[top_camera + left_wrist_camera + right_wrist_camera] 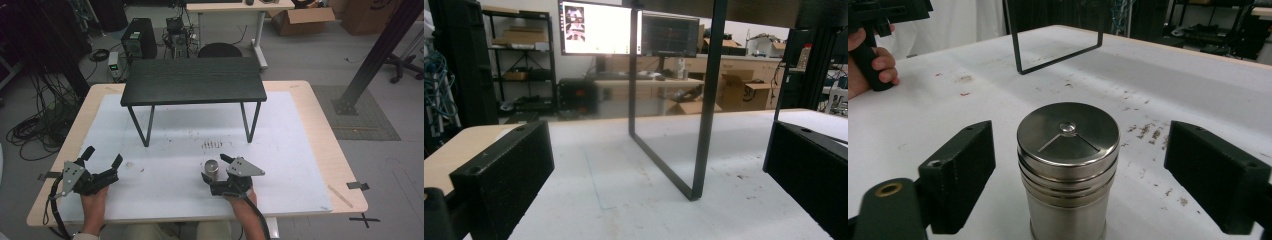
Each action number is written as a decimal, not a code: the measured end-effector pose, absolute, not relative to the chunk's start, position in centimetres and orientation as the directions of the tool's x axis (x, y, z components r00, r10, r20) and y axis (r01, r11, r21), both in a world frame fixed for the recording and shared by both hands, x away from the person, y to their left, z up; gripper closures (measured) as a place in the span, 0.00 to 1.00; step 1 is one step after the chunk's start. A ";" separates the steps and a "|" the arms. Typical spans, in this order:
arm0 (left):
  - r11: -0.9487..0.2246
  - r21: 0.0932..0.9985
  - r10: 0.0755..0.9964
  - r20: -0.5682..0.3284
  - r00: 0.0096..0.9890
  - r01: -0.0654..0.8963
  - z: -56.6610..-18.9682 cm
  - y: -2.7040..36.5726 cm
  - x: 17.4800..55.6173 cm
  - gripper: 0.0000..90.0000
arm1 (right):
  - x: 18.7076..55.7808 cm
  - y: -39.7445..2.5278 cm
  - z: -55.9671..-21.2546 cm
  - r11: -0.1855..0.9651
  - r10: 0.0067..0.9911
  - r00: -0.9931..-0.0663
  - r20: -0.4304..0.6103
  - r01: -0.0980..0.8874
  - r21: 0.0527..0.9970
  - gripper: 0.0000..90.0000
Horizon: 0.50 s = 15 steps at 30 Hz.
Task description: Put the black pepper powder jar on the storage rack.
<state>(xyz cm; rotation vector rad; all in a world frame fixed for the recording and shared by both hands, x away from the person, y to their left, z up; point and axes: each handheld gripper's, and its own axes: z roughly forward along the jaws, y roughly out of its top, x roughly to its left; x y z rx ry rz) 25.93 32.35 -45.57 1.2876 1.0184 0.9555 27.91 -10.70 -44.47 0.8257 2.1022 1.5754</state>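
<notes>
Shiny brushed-metal canister [1068, 160]

A small raised shelf [193, 80] stood on the far half of the table [310, 150], its legs resting on the mat [165, 180] that covered most of the tabletop. Nearer, right of centre, a metal canister [212, 167] stood upright on the mat, between the spread jaws of the right gripper [214, 167] and touching neither. The left gripper [102, 159] sat well apart at the near left, jaws spread, with nothing between them.
</notes>
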 end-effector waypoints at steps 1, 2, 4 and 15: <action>0.056 0.998 0.957 -0.056 0.284 0.005 -45.6 32.3 25.9 0.00 | 28.0 -10.7 -44.5 0.198 0.656 -0.754 0.044 0.228 0.953 0.15; 0.057 0.998 0.957 -0.056 0.285 0.006 -45.6 32.3 25.9 0.00 | 28.0 -10.7 -44.5 0.200 0.654 -0.756 0.046 0.231 0.952 0.16; 0.056 0.998 0.957 -0.055 0.286 0.006 -45.6 32.3 25.9 0.00 | 28.1 -10.7 -44.5 0.205 0.648 -0.760 0.052 0.240 0.949 0.19; 0.051 0.999 0.957 -0.051 0.286 0.008 -45.6 32.3 26.0 0.00 | 28.4 -10.5 -44.4 0.223 0.629 -0.774 0.065 0.260 0.940 0.36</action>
